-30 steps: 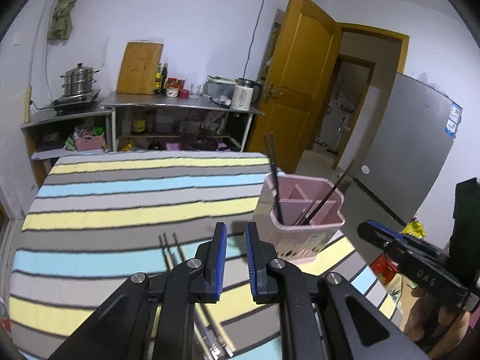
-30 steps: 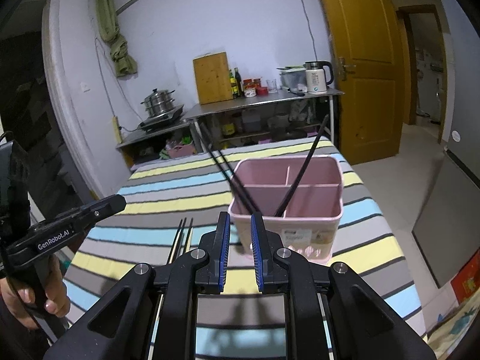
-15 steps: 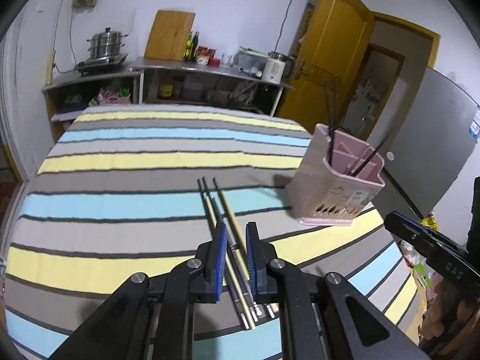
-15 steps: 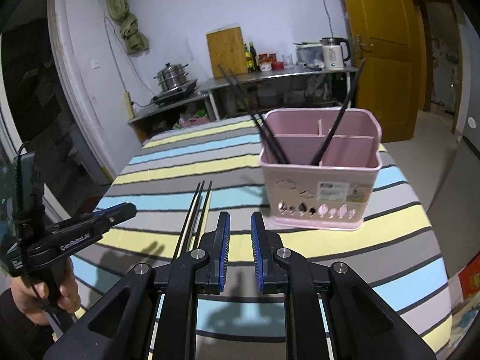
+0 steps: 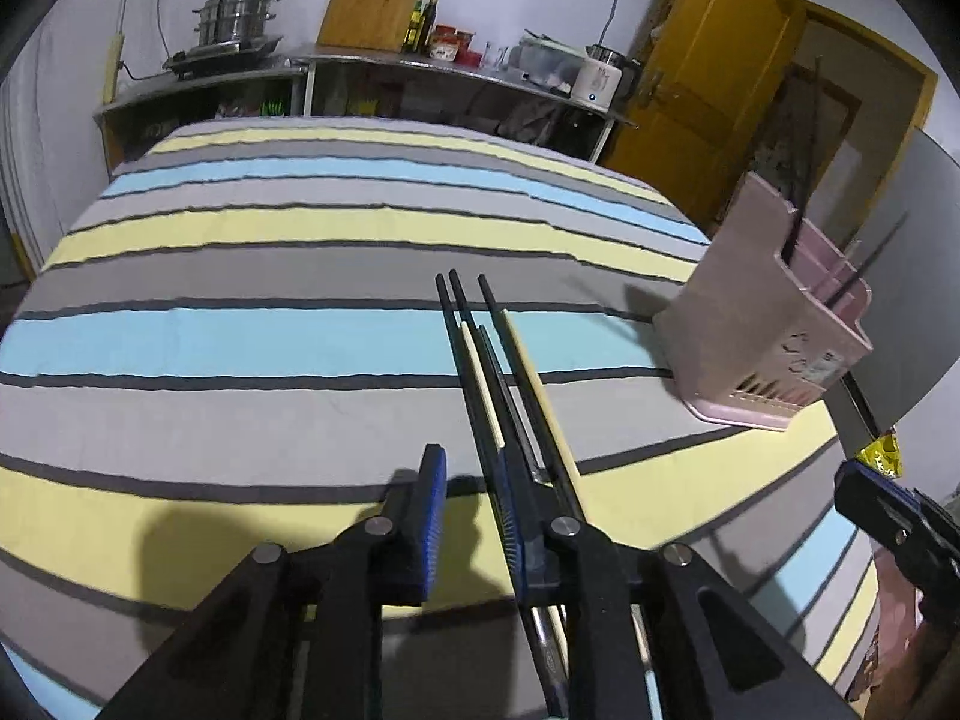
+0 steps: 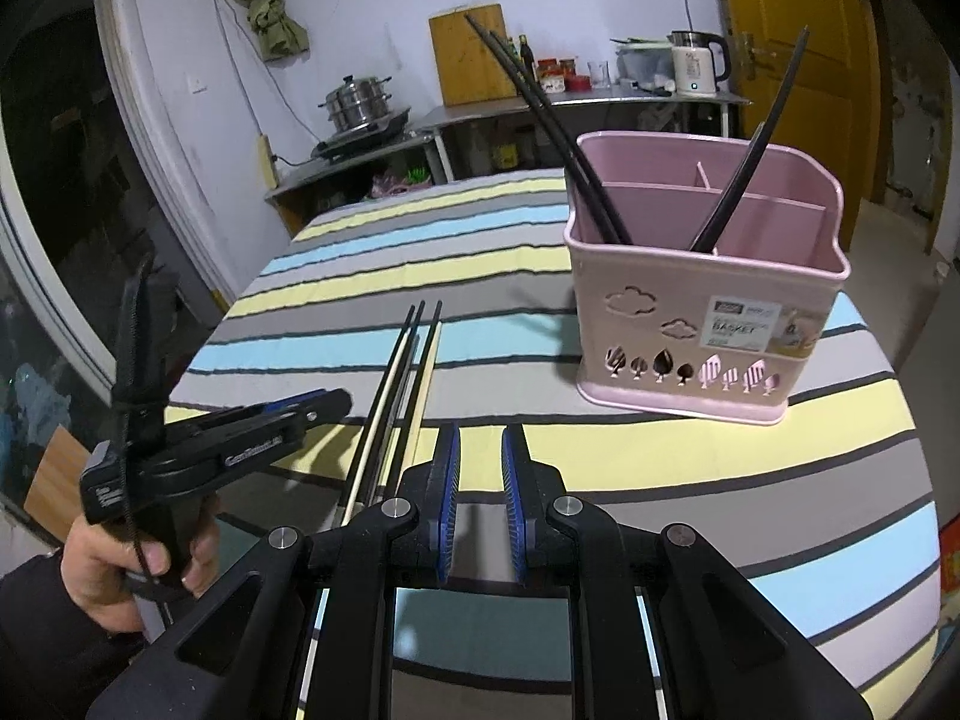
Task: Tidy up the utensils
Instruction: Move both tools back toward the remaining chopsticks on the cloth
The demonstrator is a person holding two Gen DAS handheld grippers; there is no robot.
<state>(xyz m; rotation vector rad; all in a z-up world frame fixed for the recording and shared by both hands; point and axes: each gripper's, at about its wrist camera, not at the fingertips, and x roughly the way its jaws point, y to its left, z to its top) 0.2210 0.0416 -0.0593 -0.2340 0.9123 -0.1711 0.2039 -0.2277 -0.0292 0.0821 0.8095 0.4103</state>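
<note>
On the striped table [image 5: 252, 372], the pink basket [image 6: 708, 324] stands at the far right with some dark chopsticks already in it, while the loose chopsticks [image 5: 504, 372] lie bundled at the near middle. The left gripper [image 5: 471, 516] has dropped low since a second ago, its jaws just opening, empty, left of the bundle, so closing here would likely miss or scatter it. The right gripper [image 6: 480, 498] hangs slightly open and empty.

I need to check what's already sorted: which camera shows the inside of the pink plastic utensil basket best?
Right wrist view: the pink plastic utensil basket faces it, open top and dividers visible. Left wrist view shows the basket side-on, mostly hiding its inside.
</note>
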